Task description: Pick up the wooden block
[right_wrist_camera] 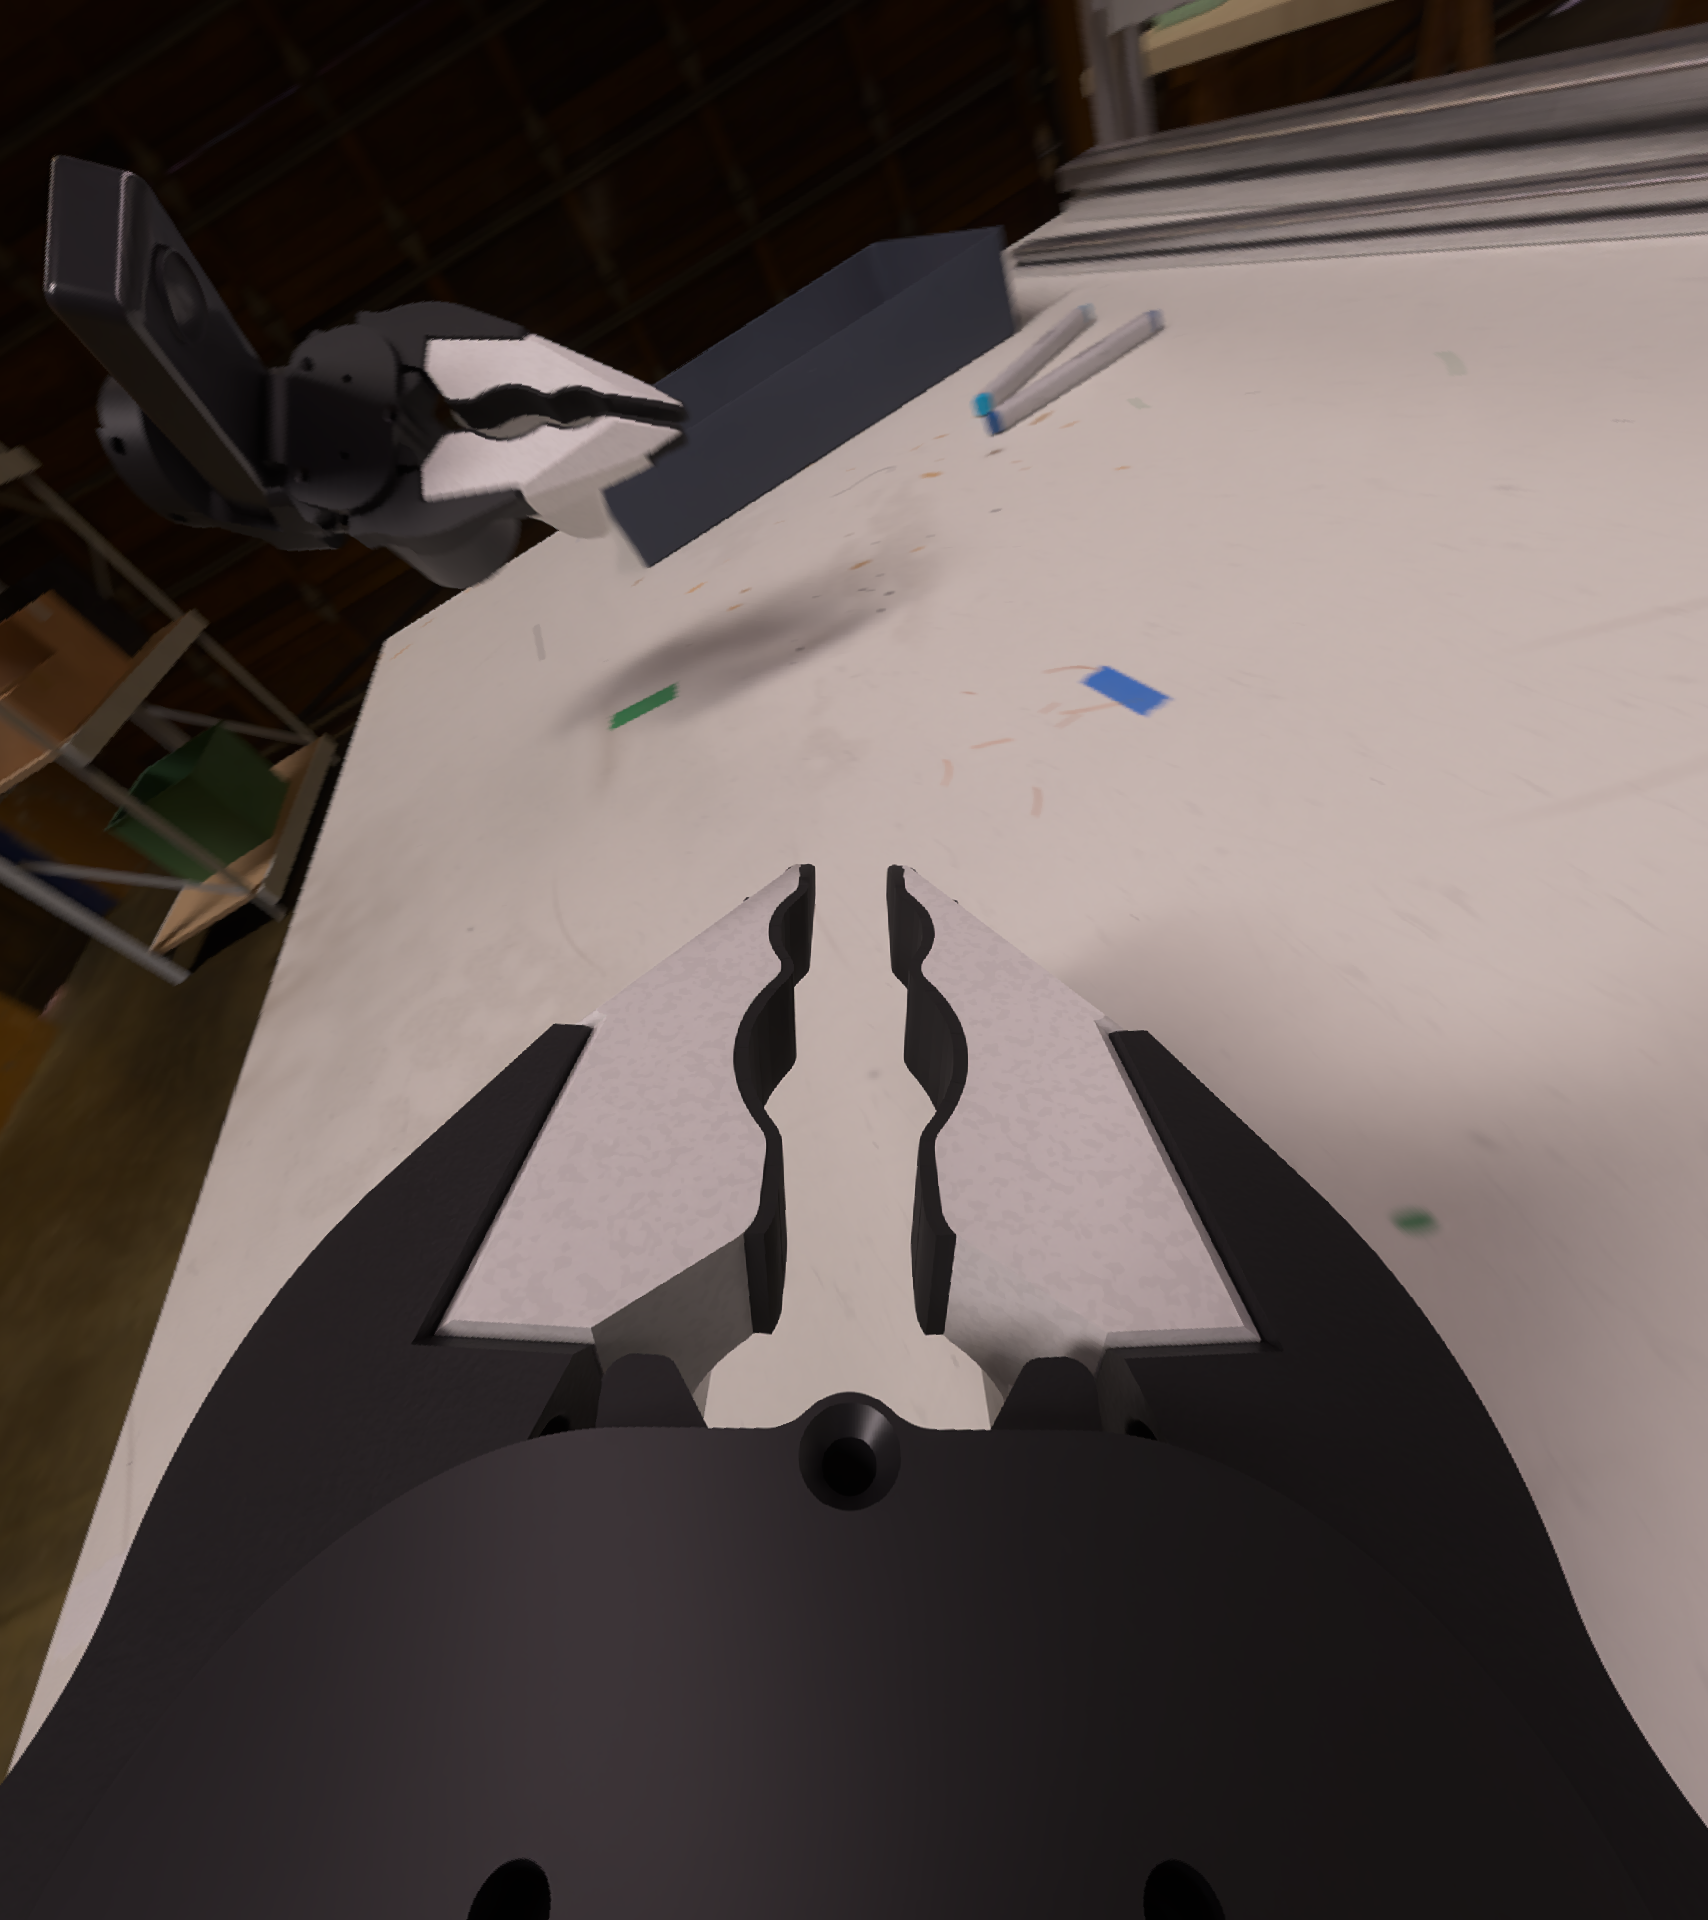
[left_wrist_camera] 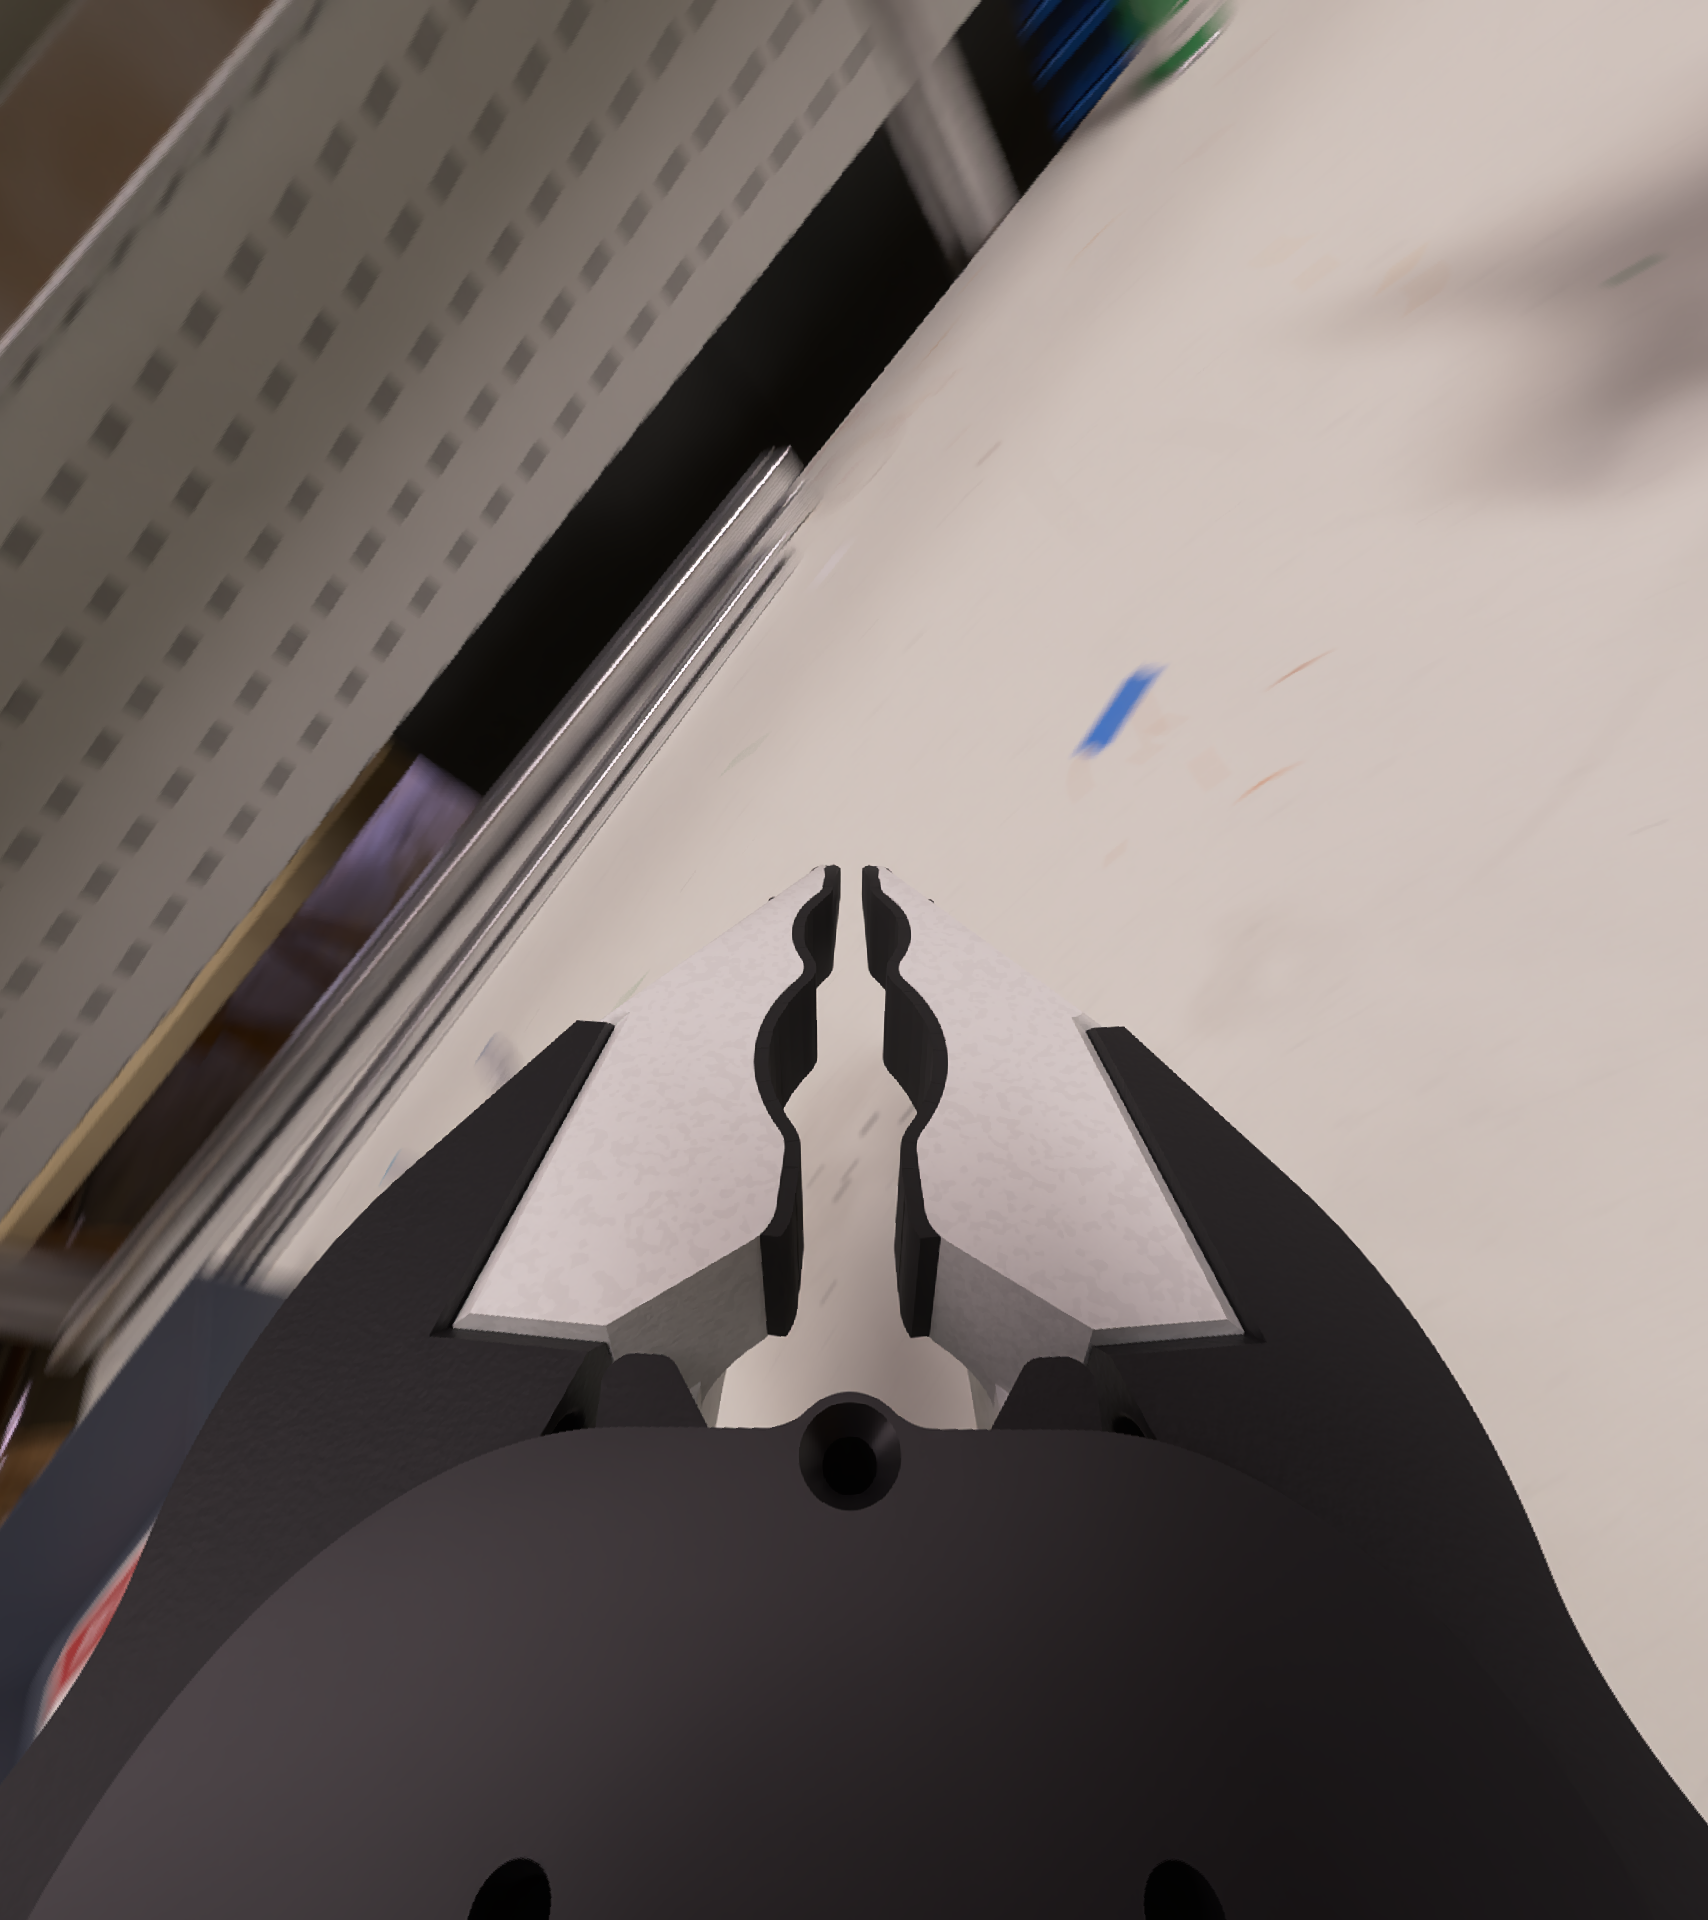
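Two claws hover over the white table [right_wrist_camera: 1349, 831], left gripper [left_wrist_camera: 848, 871] nearly clenched, right gripper [right_wrist_camera: 850, 869] slightly parted, both empty. No wooden block is visible; pickup seemingly not begun.

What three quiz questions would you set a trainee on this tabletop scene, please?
1. True or false: the wooden block shows in one of the wrist views.
2. What lies on the white table near the dark blue rectangular tray? A. two pale grey marker pens with blue caps; B. a red cup; C. a pair of scissors.
3. Fill in: the left tongs hold ____.

Key: 1 false; 2 A; 3 nothing.
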Robot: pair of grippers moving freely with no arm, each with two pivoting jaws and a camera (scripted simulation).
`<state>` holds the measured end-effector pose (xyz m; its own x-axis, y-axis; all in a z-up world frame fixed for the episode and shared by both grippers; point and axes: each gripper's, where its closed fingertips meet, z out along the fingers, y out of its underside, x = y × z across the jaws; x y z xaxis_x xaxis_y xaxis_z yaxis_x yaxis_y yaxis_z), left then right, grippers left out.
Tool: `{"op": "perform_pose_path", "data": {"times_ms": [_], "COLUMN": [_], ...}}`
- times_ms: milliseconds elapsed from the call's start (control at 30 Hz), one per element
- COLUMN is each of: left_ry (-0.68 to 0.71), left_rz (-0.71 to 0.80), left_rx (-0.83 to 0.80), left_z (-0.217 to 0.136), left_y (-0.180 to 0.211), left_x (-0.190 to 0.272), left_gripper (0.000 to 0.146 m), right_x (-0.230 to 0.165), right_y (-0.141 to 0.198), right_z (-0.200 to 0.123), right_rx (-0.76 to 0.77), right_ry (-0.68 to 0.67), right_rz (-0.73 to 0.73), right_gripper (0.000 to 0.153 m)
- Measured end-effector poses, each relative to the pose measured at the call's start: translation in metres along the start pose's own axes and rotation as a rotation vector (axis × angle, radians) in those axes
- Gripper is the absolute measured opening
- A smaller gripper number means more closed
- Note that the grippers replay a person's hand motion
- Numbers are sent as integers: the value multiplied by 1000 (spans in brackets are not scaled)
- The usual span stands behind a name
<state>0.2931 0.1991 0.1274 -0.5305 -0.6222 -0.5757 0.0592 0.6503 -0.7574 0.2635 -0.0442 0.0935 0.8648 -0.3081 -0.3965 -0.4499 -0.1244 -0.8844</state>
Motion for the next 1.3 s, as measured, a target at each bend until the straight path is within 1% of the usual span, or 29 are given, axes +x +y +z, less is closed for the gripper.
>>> {"op": "perform_pose_path", "data": {"times_ms": [67,167,233,300,400,600,733,800,867,1000,1133,1233,1300], "left_ry": [-104,-199,-217,-232,-209,-173,-160,-155,-137,-81,-12,54,78], "left_rz": [-49,-138,-166,-162,-186,-213,-226,-225,-231,-255,-291,-339,-344], "left_rx": [-132,-310,-418,-483,-515,-480,-443,-409,-347,-209,-93,-16,21], "left_z": [-15,-33,-38,-39,-33,-23,-21,-21,-20,-16,-6,3,10], "left_y": [35,89,118,139,152,146,135,125,109,75,45,24,14], "left_x": [-39,-83,-98,-105,-102,-91,-86,-82,-76,-55,-30,-10,2], "left_gripper": [4,4,5,13,24,33,33,31,23,1,0,0,0], "right_x": [11,23,28,29,29,29,31,36,46,76,108,136,153], "right_y": [3,6,7,8,12,18,15,14,15,22,33,46,54], "right_z": [-17,-40,-50,-56,-61,-65,-72,-79,-91,-131,-179,-210,-223], "right_rx": [34,89,115,128,119,92,104,105,78,-18,-97,-163,-215], "right_ry": [53,102,126,144,165,188,208,244,323,563,762,859,902], "right_rz": [24,63,79,82,74,63,55,43,19,-34,-18,25,34], "right_gripper": [13,12,11,11,11,11,11,11,11,11,10,10,10]}}
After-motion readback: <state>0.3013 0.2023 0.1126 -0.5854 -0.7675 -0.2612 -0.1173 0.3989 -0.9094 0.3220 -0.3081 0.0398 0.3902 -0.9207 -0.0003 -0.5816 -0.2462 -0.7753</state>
